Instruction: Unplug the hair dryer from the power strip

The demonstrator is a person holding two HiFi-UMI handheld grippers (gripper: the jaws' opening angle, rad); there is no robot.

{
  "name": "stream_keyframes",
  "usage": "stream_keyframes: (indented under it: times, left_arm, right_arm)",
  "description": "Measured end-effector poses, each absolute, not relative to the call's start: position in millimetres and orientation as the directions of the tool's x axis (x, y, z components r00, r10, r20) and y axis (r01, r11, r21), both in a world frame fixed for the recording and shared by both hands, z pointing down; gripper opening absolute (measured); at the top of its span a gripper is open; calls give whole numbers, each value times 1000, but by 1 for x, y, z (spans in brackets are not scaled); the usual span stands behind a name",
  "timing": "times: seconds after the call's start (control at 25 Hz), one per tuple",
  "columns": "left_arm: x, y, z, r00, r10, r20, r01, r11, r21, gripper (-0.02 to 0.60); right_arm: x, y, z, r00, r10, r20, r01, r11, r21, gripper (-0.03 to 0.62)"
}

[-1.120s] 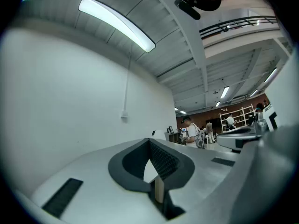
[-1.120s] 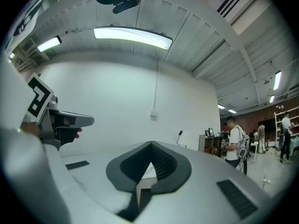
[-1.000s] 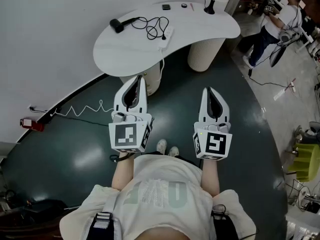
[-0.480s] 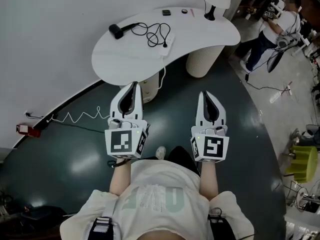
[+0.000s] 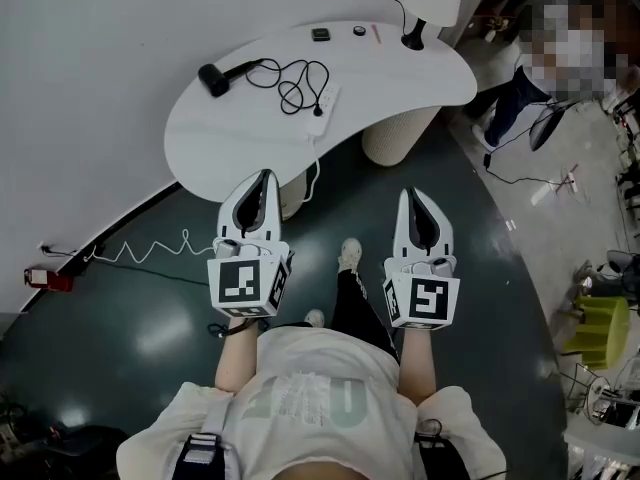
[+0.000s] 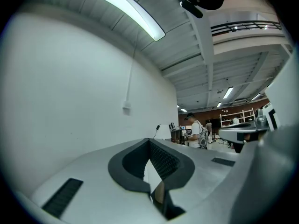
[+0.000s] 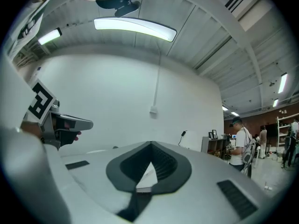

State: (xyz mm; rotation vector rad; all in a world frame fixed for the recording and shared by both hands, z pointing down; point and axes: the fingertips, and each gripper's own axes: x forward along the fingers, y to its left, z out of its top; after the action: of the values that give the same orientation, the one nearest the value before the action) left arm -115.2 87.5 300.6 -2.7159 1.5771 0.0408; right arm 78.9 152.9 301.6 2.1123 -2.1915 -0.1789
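Left gripper (image 5: 263,178) and right gripper (image 5: 412,196) are both sitting fully closed, ribbed dark pads meeting at the tips, nothing between them. They're hovering side by side over the glossy dark floor (image 5: 150,308), short of the table. Hair dryer (image 5: 212,78), matte black with a stubby barrel, is lying near the far left edge of the smooth white kidney-shaped tabletop (image 5: 230,143). Its thin black cord (image 5: 295,80) is looping in loose coils to the flat white power strip (image 5: 323,110) at the near edge. Plug is too small to make out.
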Motion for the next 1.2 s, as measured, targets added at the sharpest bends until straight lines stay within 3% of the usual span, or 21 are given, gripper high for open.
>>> stream_keyframes:
  times: [0.64, 0.88, 1.12, 1.16, 1.2]
  left_arm:
    - [-21, -127, 311, 324, -946, -1, -945, -324, 45, 3]
    - [-5, -169, 329, 329, -940, 87, -944, -324, 68, 5]
    - [12, -193, 321, 400, -914, 71, -917, -399, 28, 3]
    - [19, -196, 329, 437, -895, 88, -899, -438, 9, 88]
    - [26, -198, 344, 466, -876, 124, -882, -471, -13, 249]
  right_arm:
    - [175, -89, 300, -294, -956, 18, -936, 292, 196, 3]
    - [177, -137, 301, -331, -943, 22, -930, 330, 162, 3]
    - [175, -163, 301, -355, -935, 22, -923, 354, 149, 3]
    - [173, -167, 303, -360, -933, 26, -922, 360, 145, 3]
    - [170, -169, 305, -366, -930, 31, -920, 366, 142, 3]
